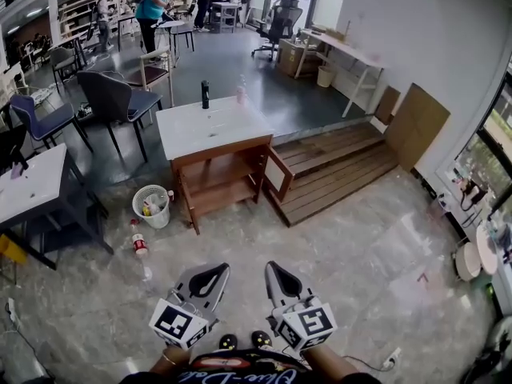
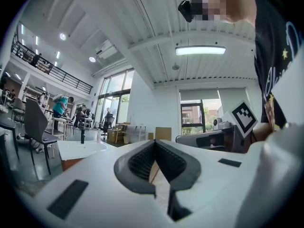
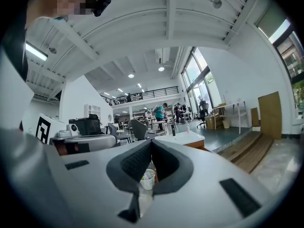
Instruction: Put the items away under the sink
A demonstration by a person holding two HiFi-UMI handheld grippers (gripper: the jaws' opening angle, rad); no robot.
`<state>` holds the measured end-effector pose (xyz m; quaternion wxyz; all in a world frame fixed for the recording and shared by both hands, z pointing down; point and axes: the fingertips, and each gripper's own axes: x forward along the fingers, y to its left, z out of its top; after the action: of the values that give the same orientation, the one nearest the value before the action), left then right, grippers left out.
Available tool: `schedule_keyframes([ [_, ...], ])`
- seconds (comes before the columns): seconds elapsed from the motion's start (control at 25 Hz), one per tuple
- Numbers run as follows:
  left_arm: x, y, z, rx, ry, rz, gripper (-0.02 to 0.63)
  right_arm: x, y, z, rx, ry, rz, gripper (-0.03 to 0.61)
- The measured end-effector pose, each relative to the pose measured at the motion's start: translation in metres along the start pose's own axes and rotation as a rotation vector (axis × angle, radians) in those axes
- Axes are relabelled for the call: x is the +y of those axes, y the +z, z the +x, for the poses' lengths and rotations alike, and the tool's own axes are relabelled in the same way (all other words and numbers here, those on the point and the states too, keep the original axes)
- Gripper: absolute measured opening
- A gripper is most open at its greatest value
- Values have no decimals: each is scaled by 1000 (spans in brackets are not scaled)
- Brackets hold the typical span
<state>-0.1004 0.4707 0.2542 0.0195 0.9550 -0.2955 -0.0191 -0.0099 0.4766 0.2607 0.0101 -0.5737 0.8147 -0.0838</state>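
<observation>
A white-topped wooden sink cabinet (image 1: 210, 128) stands mid-room with its right door (image 1: 280, 174) swung open and its shelves bare. On the top stand a black bottle (image 1: 205, 94) and a pale pink bottle (image 1: 241, 93). To the cabinet's left, a white basket (image 1: 151, 206) holding small items sits on the floor, and a red-and-white bottle (image 1: 140, 244) lies nearer me. My left gripper (image 1: 213, 274) and right gripper (image 1: 277, 270) are side by side, low and well short of the cabinet. Both point level towards it, shut and holding nothing. The basket (image 3: 147, 178) also shows between the right gripper's fingers.
A low wooden platform (image 1: 336, 166) lies right of the cabinet. Dark chairs (image 1: 120, 98) stand behind it and a white table (image 1: 32, 184) is at the left. Brown boards (image 1: 416, 122) lean on the right wall. People stand far back.
</observation>
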Motion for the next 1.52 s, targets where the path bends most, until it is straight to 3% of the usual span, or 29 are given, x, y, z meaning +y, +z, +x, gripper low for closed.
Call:
schedule_keyframes([
  [0.6, 23, -17, -2, 15, -51, -20, 8, 2, -13, 9, 17, -72, 19, 8],
  [1.12, 36, 8, 89, -27, 29, 52, 8, -85, 22, 53, -36, 17, 32, 8],
  [1.4, 25, 8, 138, -10, 49, 65, 8, -135, 27, 63, -12, 41, 70, 8],
  [1.52, 24, 5, 148, 4, 69, 76, 8, -153, 26, 66, -48, 49, 92, 8],
])
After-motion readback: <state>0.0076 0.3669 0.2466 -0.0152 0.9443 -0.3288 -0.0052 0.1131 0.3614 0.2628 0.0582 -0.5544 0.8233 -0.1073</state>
